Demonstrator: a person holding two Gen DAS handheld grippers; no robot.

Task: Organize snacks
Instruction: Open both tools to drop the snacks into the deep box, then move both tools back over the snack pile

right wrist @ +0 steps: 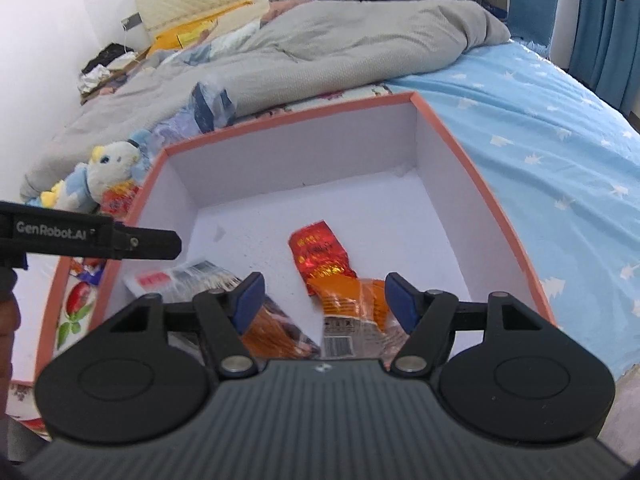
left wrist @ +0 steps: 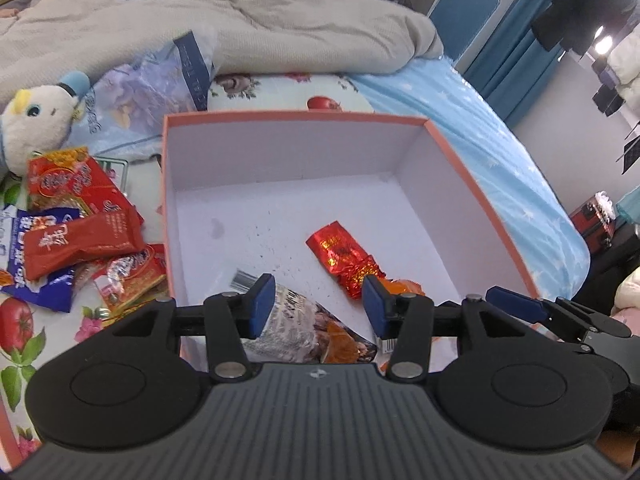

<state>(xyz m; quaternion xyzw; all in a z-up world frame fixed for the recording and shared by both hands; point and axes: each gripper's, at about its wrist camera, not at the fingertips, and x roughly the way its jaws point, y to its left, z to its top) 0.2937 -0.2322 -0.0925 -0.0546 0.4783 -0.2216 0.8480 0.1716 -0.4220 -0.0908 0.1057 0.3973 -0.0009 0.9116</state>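
Bed (left wrist: 500, 152), pink box (left wrist: 472, 184), both jaws open over snacks inside, loose snack pile (left wrist: 80, 232) in left view only

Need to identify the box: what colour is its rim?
Salmon-pink rim, white inside; clearest in the left wrist view.

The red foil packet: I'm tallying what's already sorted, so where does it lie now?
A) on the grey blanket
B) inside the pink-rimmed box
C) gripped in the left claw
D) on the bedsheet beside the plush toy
B: the red foil packet lies on the white floor of the pink-rimmed box.
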